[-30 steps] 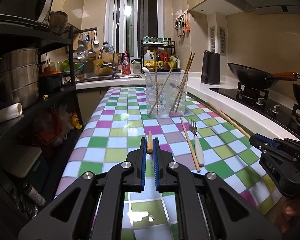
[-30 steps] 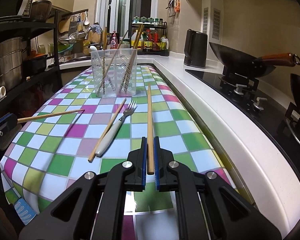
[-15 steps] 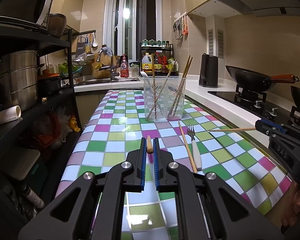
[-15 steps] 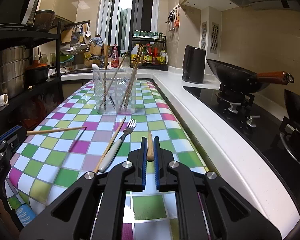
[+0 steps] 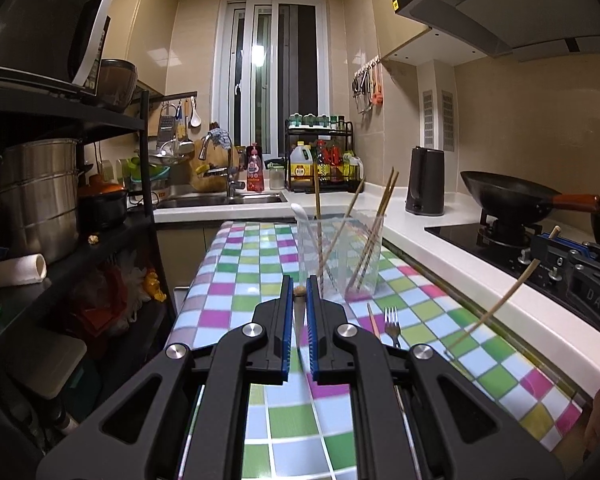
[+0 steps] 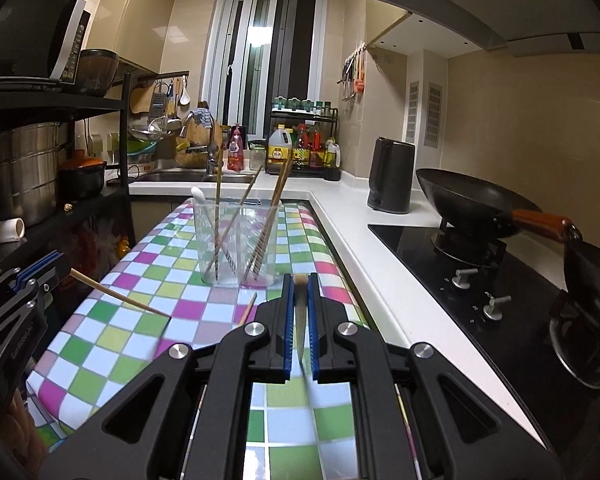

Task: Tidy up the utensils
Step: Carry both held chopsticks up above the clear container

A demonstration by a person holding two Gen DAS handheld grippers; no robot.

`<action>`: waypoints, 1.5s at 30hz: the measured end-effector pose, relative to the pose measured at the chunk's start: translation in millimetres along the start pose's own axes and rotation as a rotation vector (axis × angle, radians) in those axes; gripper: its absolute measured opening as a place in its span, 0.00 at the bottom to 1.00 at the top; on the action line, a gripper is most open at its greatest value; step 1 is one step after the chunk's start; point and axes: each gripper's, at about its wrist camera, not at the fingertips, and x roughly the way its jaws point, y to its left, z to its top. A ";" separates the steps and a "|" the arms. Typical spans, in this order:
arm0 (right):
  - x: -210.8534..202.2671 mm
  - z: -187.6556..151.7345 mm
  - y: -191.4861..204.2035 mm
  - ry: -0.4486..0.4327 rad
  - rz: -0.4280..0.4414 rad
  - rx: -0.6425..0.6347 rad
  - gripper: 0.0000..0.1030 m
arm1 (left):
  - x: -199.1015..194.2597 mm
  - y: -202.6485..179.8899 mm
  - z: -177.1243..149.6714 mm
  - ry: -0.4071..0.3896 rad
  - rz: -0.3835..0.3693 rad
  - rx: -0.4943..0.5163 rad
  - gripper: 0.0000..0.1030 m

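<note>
My left gripper (image 5: 299, 285) is shut on a wooden chopstick (image 5: 299, 291) whose end shows between the blue pads. My right gripper (image 6: 299, 282) is shut on another chopstick (image 6: 300, 312). Both sticks slant down toward the checkered tablecloth (image 5: 236, 276); the right one (image 5: 496, 308) shows in the left wrist view, the left one (image 6: 116, 298) in the right wrist view. A clear plastic holder (image 5: 342, 256) with several chopsticks and a white spoon stands ahead of both grippers. On the cloth before it lie a fork (image 5: 392, 322) and a loose chopstick (image 5: 373, 324).
A black shelf rack with steel pots (image 5: 40, 200) lines the left side. To the right run a white counter (image 6: 352, 216), a dark kettle (image 6: 392, 176) and a hob with a wok (image 6: 468, 204). A sink (image 5: 220, 200) and a bottle rack lie behind the holder.
Both grippers have risen from the table and pitched upward with their chopsticks, which now hang slanting down. The fork and loose chopstick stayed on the cloth.
</note>
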 end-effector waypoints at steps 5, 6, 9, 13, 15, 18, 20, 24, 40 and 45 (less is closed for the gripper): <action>11.7 28.3 3.3 0.031 0.032 -0.005 0.06 | 19.7 6.4 26.2 0.039 -0.032 -0.010 0.07; 15.6 35.5 4.5 0.047 0.042 -0.010 0.06 | 22.7 6.6 31.4 0.048 -0.039 -0.007 0.07; 25.4 56.4 7.7 0.081 0.060 -0.021 0.06 | 33.2 8.0 49.2 0.074 -0.061 -0.007 0.07; 42.7 82.9 5.8 0.129 0.093 -0.013 0.06 | 48.7 12.2 74.8 0.128 -0.106 -0.025 0.07; 53.1 93.2 4.5 0.163 0.114 -0.006 0.06 | 58.5 13.4 88.5 0.167 -0.135 -0.025 0.07; 68.9 106.7 0.7 0.202 0.138 0.011 0.06 | 72.9 13.9 104.3 0.220 -0.169 -0.025 0.06; 76.3 114.9 -0.7 0.216 0.165 0.027 0.06 | 80.3 14.1 111.6 0.239 -0.177 -0.022 0.07; 86.3 135.5 -1.8 0.219 0.189 0.038 0.06 | 95.4 16.4 131.6 0.274 -0.203 -0.029 0.06; 138.0 256.3 9.5 0.095 0.224 0.025 0.06 | 162.2 19.1 244.8 0.180 -0.216 -0.044 0.06; 177.7 248.8 15.6 0.125 0.220 0.012 0.06 | 205.0 18.2 236.2 0.267 -0.203 -0.035 0.06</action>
